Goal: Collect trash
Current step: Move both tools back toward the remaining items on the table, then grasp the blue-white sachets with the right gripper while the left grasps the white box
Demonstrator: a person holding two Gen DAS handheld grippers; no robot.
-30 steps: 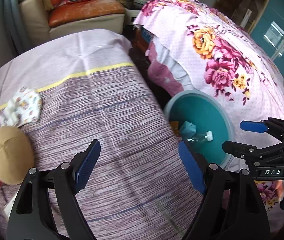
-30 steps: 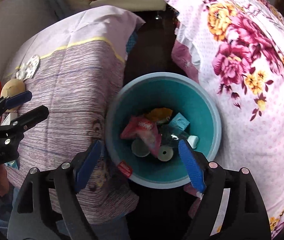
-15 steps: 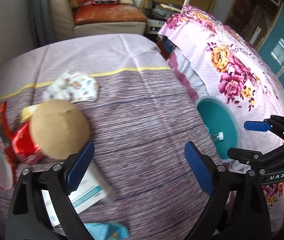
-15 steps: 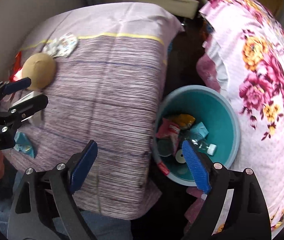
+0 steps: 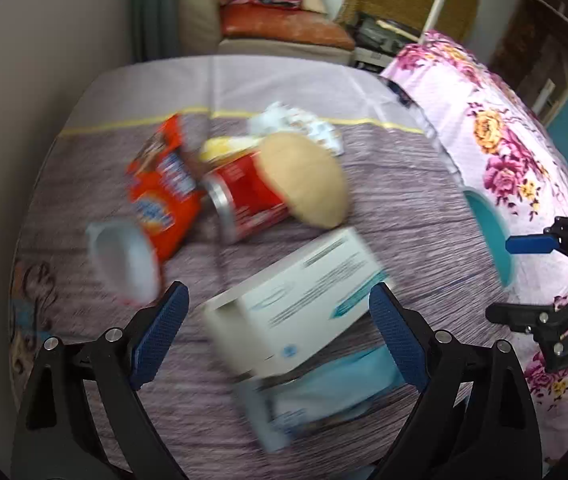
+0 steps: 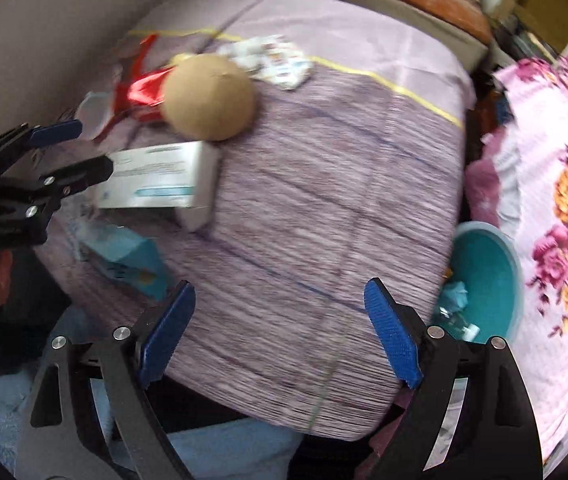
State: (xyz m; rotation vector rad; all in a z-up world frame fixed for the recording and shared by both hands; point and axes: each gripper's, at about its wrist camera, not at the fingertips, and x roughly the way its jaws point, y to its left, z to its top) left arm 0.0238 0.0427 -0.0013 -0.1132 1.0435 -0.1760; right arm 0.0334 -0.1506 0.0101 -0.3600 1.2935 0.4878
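Trash lies on the striped purple tablecloth [image 5: 384,184]: a white carton box [image 5: 296,304], a light blue packet [image 5: 324,396], a red can [image 5: 244,196], an orange snack bag [image 5: 164,192], a tan round object [image 5: 304,180], a white plastic cup [image 5: 124,256] and a patterned wrapper [image 5: 300,124]. My left gripper [image 5: 276,328] is open and empty, just above the white box [image 6: 160,180]. My right gripper [image 6: 280,332] is open and empty over the table's near edge. The teal bin [image 6: 484,280] holds trash at the right.
A bed with a floral pink cover [image 5: 504,140] stands to the right of the bin [image 5: 488,236]. A sofa with an orange cushion [image 5: 284,28] is behind the table. A wall runs along the table's left side.
Both grippers have swung left from the bin toward the trash on the table. The left gripper now hangs over the white box. Both stay open and empty.
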